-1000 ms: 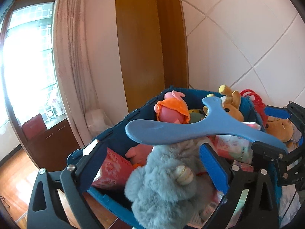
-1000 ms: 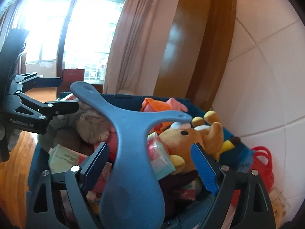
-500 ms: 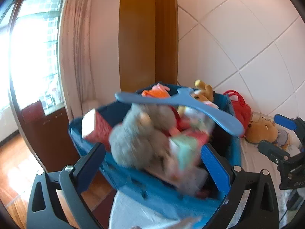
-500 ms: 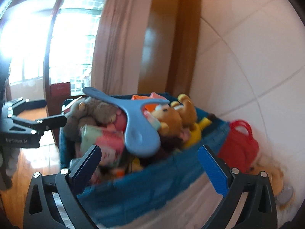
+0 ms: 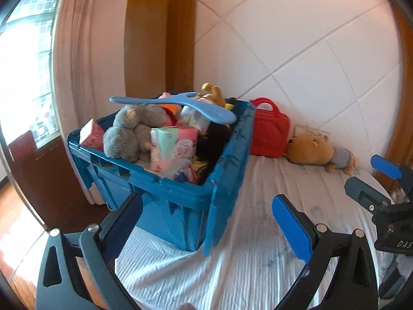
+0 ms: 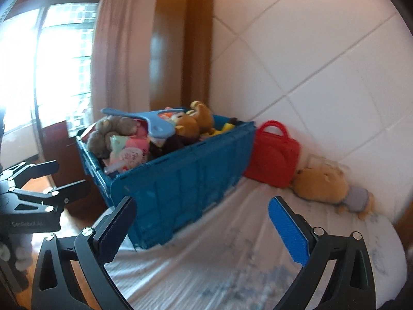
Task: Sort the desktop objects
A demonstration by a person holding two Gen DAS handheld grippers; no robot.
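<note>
White tiled wall, a wood pillar and a curtained window back a surface under a ribbed white cloth [image 5: 232, 271].

1. Crate. A blue crate [image 5: 180, 193] stands on the cloth at its window end, heaped above the rim. On top lies a blue hanger [image 5: 180, 104], resting across the pile rather than down inside, presumably because the load leaves no room. Under it are a grey plush [image 5: 129, 134], a brown bear [image 6: 191, 124] and soft pink-and-green packs [image 5: 175, 142]. The packs carry print, too small and blurred to read.

2. Items outside the crate. A red case [image 5: 269, 134] stands just beside the crate's far end, against the wall. A yellow plush [image 5: 309, 152] in a striped top lies on the cloth just beyond the case, also at the wall.

3. Grippers. The left gripper [image 5: 206, 224] has its jaws spread wide and holds nothing; the right gripper [image 6: 201, 230] likewise. Both are well short of the crate, pointing toward it.

4. Writing. The left tool's body, seen from the right camera, bears a white mark, perhaps "GenRobot.AI", though blurred. The right tool's body shows "DAS", cut off at the frame edge.

5. Judgement. With the case and yellow plush lying outside, sorting looks incomplete if they belong in the crate; the pictures do not settle that.
</note>
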